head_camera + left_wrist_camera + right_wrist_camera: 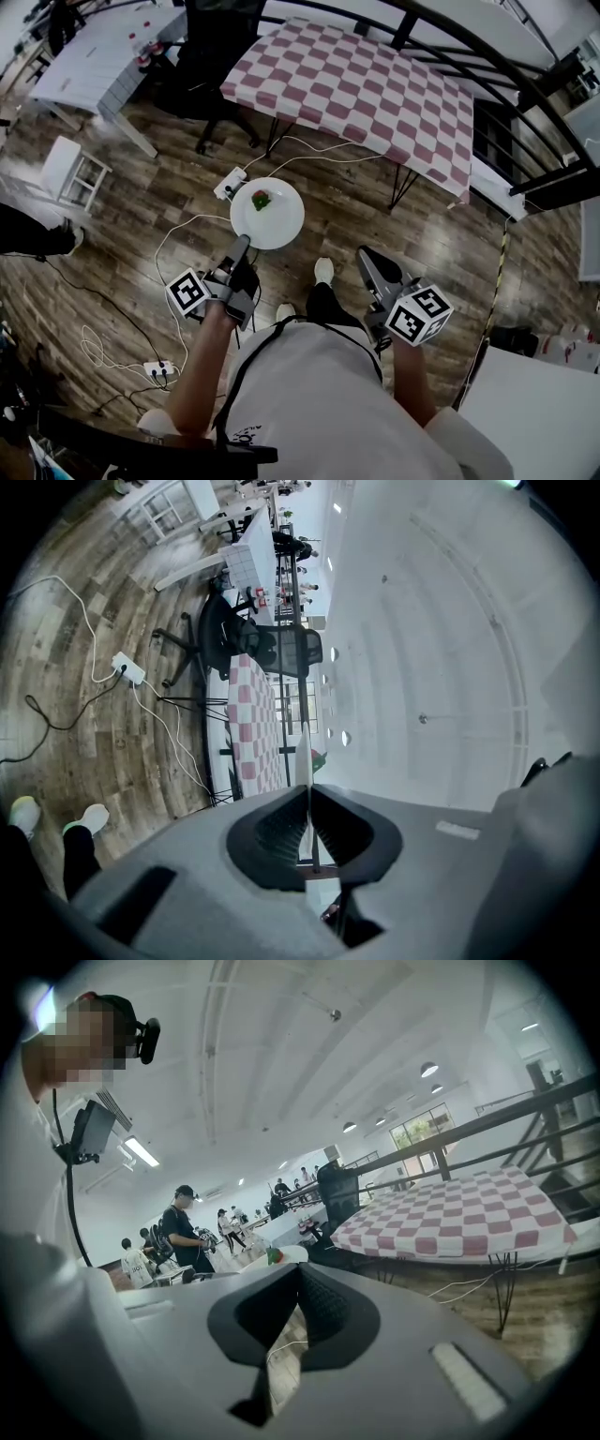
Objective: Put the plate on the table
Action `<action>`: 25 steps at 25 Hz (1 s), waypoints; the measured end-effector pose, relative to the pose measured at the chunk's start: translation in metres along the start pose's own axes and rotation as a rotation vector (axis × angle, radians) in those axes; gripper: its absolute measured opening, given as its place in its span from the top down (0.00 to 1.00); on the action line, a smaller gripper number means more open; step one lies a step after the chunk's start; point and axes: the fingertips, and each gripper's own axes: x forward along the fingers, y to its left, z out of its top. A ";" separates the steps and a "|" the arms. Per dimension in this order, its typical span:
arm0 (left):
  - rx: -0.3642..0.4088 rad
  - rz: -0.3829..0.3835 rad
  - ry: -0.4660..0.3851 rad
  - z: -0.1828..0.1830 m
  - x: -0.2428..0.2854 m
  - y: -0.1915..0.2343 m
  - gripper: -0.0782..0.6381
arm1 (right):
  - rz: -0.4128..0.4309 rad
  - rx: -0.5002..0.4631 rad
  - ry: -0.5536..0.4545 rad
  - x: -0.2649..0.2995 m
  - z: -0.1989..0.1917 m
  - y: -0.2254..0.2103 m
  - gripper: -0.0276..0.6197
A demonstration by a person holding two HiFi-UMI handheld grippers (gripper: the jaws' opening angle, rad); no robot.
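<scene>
A white plate (272, 223) with a small red and green thing (261, 199) on it hangs level above the wooden floor, short of the table with the red-and-white checked cloth (366, 84). My left gripper (242, 246) is shut on the plate's near rim. In the left gripper view the plate (305, 747) shows edge-on as a thin white line between the jaws of the left gripper (308, 791). My right gripper (366, 258) is held beside it to the right, shut and empty. The right gripper view shows the right gripper (300, 1269), the plate (291, 1254) and the checked table (459, 1213).
A black office chair (216, 56) stands at the checked table's left end. A power strip (229, 184) and cables lie on the floor under the plate. A black railing (506, 66) runs behind the table. A white table (103, 47) and a white stool (70, 169) are at the left.
</scene>
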 end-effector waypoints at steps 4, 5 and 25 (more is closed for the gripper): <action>-0.003 -0.003 -0.002 0.007 0.016 0.002 0.86 | 0.004 -0.005 0.008 0.011 0.006 -0.011 0.94; -0.005 -0.002 -0.005 0.009 0.020 0.003 0.86 | 0.004 -0.005 0.011 0.014 0.009 -0.015 0.94; 0.006 0.014 -0.061 0.018 0.145 0.000 0.86 | 0.071 -0.004 0.042 0.056 0.085 -0.118 0.94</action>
